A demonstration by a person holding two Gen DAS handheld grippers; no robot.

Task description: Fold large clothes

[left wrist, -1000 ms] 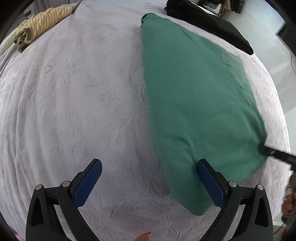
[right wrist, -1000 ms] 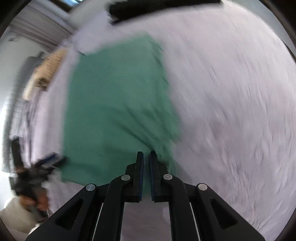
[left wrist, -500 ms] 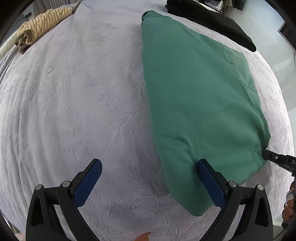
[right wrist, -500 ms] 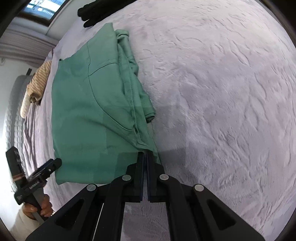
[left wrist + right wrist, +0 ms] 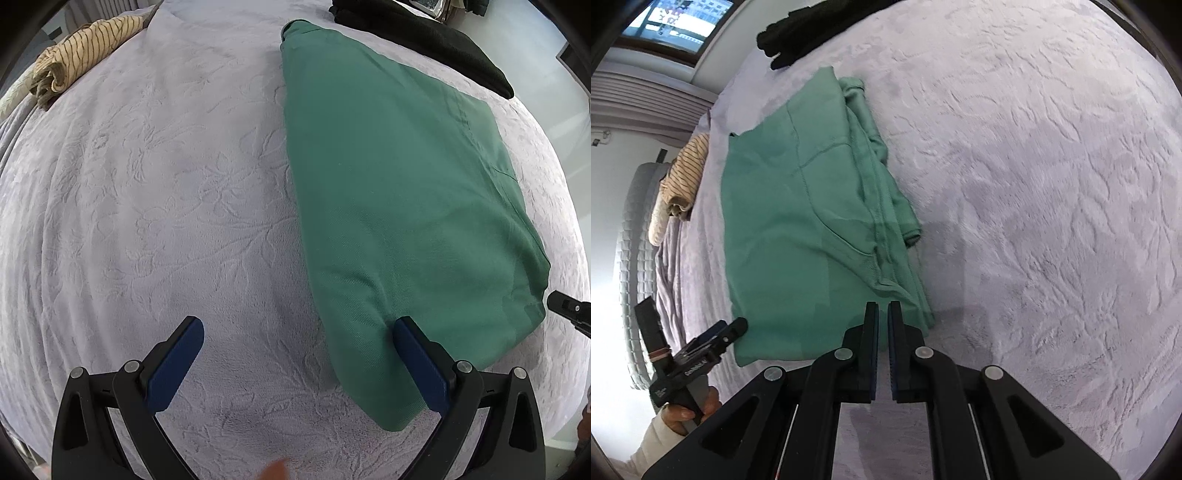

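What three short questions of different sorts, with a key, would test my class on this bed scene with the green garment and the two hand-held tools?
1. True or false: the left tool is closed on the green garment.
2. Multiple choice: which item lies at the far end of the bed cover, just beyond the green garment? A) striped cloth B) black garment C) pillow
3. Fill in: the right tool has its jaws nearly ____, with a narrow gap between them.

Key
1. False: its jaws stand wide apart, one finger at the garment's near edge.
2. B: the black garment; the striped cloth lies far off at the left edge.
3. Shut; nothing is visibly gripped.
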